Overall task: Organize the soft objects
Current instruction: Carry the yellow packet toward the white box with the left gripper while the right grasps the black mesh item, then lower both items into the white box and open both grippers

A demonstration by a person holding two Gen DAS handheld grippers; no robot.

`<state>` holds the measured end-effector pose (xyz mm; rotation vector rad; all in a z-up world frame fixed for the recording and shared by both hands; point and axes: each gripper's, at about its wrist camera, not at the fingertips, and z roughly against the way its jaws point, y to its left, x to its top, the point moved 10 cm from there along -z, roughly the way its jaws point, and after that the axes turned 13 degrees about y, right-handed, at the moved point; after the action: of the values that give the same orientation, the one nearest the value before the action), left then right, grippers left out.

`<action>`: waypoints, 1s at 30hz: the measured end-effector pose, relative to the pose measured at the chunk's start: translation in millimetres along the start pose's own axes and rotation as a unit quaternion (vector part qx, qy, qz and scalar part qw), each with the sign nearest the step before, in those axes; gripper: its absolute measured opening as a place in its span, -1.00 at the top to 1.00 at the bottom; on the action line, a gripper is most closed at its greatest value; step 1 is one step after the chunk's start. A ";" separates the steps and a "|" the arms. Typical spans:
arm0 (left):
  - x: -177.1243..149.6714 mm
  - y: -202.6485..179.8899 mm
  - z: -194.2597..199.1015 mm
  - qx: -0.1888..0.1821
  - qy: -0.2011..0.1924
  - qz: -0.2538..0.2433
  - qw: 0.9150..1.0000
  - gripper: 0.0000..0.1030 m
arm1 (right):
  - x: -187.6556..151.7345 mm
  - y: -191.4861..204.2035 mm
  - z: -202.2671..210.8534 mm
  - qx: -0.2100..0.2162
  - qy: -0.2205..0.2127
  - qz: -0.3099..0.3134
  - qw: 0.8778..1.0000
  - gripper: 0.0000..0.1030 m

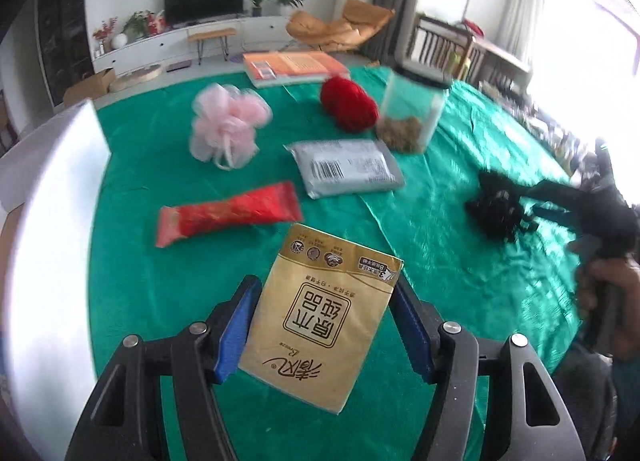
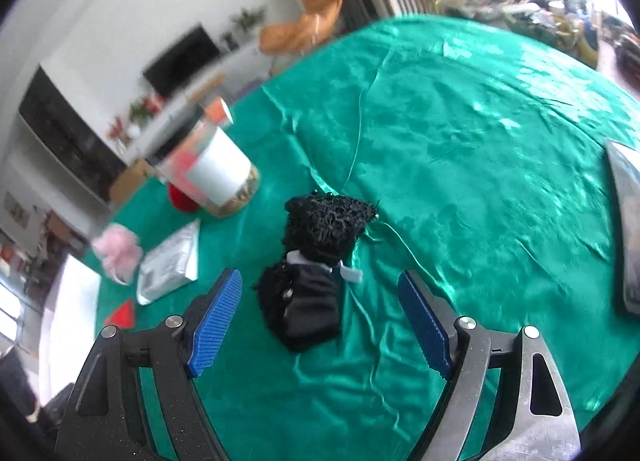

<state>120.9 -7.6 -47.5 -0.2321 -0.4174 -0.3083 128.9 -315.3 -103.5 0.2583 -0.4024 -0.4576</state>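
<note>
Above the green worktop [image 1: 420, 221], just this side of the red packet [image 1: 228, 217], a gold tissue pack [image 1: 320, 325] is clamped by the left gripper [image 1: 326, 327], while the right gripper [image 2: 320, 317] is held wide apart over the black fabric bundle [image 2: 316, 265].

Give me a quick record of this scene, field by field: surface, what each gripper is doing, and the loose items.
surface: green cloth
left gripper: jaws closed on the gold tissue pack, lifted off the cloth
right gripper: jaws open, empty, above the black fabric bundle
loose items: pink mesh puff, red packet, grey pouch, red yarn, clear jar
</note>
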 end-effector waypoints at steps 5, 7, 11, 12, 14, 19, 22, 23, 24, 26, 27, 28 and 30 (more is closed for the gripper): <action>0.4 51.0 66.0 0.011 -0.038 0.035 0.999 -0.26 | 5.5 9.0 -41.3 -0.062 0.052 0.052 0.995 0.01; -5.1 80.8 90.8 0.029 -0.049 0.046 0.997 -0.27 | 5.1 8.6 -34.1 -0.059 0.041 0.048 0.996 0.30; -28.4 152.1 122.4 0.099 -0.050 0.084 0.990 -0.27 | 0.7 30.7 -1.8 -0.037 0.010 0.086 0.996 0.33; -36.3 170.2 127.7 0.113 -0.048 0.098 0.988 -0.27 | -2.6 44.5 8.8 -0.028 0.004 0.104 0.994 0.33; -53.0 199.8 132.9 0.128 -0.041 0.129 0.983 -0.27 | -10.8 81.7 24.5 0.002 -0.003 0.136 0.991 0.33; -91.2 264.8 144.6 0.160 -0.028 0.201 0.966 -0.26 | -55.2 228.8 80.3 0.127 -0.007 0.231 0.965 0.33; -104.0 288.3 149.0 0.178 -0.025 0.225 0.958 -0.27 | -96.8 324.4 107.2 0.203 0.005 0.284 0.937 0.33; -108.5 295.4 150.8 0.192 -0.023 0.229 0.954 -0.27 | -113.0 356.7 114.0 0.225 0.014 0.303 0.926 0.33; -113.2 303.1 152.4 0.211 -0.020 0.232 0.949 -0.28 | -128.7 384.9 118.0 0.244 0.025 0.320 0.915 0.32; -122.4 317.6 149.6 0.251 -0.002 0.245 0.937 -0.52 | -161.3 436.0 118.7 0.278 0.052 0.347 0.894 0.30; -127.7 324.6 145.6 0.262 0.012 0.255 0.931 -0.69 | -176.4 455.4 115.3 0.289 0.068 0.357 0.886 0.24; -134.1 331.8 141.9 0.268 0.023 0.267 0.925 -0.97 | -192.3 471.6 109.8 0.300 0.085 0.365 0.877 0.05; -147.1 344.5 140.0 0.268 0.025 0.291 0.918 -1.00 | -223.7 493.9 92.6 0.312 0.133 0.390 0.856 -0.50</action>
<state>59.5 387.5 -40.5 0.1946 -0.3502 0.3899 90.5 205.1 70.3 0.7409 -0.3387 0.5316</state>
